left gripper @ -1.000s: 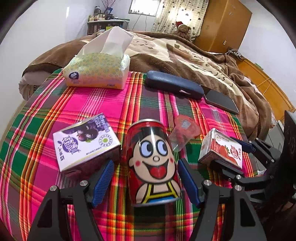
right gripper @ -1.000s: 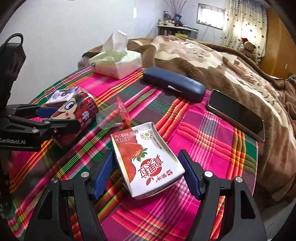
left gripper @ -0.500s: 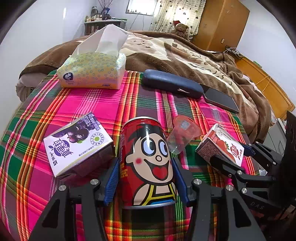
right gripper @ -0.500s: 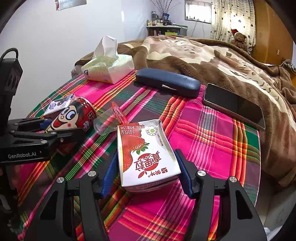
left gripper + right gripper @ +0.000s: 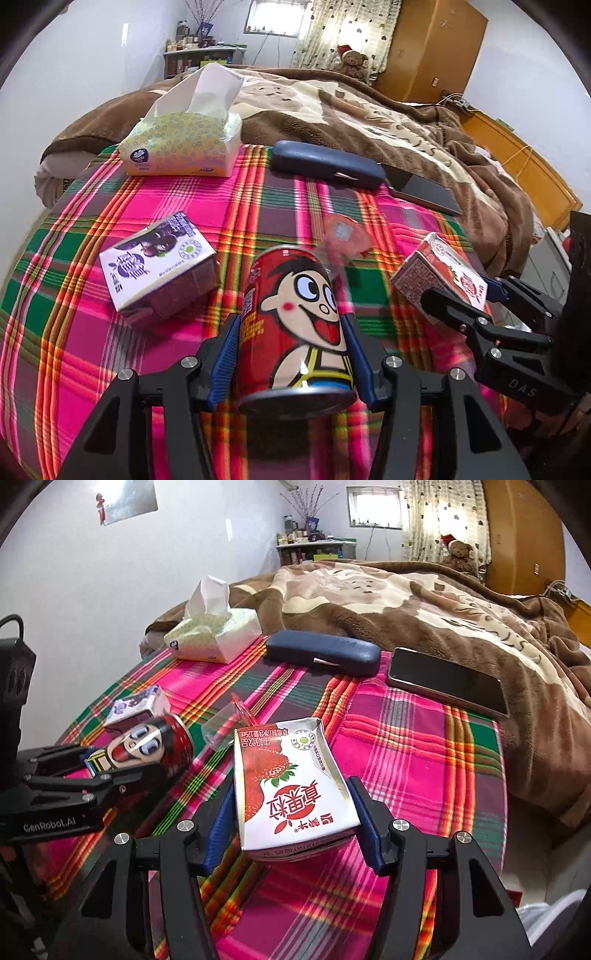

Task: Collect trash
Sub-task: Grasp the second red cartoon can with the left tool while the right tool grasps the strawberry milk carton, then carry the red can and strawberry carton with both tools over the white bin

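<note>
Left wrist: red cartoon-face can (image 5: pixel 295 325), dented strawberry carton (image 5: pixel 291 786)

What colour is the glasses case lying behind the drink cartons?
Dark blue. The glasses case shows best in the right wrist view, between the tissue pack and the phone.

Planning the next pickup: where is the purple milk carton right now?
In the left wrist view the purple milk carton lies on the plaid cloth, left of the red cartoon can, with the tissue pack beyond it.
</note>
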`<state>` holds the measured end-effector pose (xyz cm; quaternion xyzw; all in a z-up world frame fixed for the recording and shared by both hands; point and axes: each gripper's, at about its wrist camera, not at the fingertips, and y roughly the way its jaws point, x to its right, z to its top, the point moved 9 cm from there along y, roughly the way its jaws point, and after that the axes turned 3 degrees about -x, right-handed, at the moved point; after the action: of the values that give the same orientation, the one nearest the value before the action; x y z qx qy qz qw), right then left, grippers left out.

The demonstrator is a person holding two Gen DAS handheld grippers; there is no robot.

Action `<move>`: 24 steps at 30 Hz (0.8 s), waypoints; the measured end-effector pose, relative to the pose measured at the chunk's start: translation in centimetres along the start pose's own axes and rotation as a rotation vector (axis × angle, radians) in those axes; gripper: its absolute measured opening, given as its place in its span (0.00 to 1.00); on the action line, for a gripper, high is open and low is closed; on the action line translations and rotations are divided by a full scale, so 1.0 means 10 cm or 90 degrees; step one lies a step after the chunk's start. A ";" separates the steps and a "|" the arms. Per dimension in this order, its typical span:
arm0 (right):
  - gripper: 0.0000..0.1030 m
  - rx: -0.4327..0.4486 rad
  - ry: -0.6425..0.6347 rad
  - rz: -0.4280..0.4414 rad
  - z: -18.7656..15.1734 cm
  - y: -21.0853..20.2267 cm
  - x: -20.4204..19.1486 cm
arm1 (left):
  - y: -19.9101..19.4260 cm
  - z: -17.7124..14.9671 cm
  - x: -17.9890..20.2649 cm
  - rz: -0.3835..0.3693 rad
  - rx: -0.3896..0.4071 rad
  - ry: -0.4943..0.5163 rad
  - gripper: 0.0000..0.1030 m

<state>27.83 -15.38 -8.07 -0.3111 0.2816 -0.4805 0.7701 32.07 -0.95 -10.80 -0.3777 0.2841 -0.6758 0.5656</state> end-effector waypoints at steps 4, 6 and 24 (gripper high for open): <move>0.58 0.007 0.010 -0.003 -0.04 -0.11 0.01 | -0.10 -0.06 0.05 -0.002 0.005 0.004 0.52; 0.58 0.009 0.013 -0.008 -0.07 -0.14 0.01 | -0.12 -0.13 0.06 0.001 0.001 0.007 0.52; 0.58 0.011 0.043 -0.004 -0.17 -0.22 0.03 | -0.01 -0.28 0.06 0.012 -0.024 -0.006 0.51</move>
<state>25.47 -16.79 -7.57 -0.2886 0.3020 -0.4956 0.7615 29.64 -1.63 -12.18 -0.3887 0.2977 -0.6630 0.5663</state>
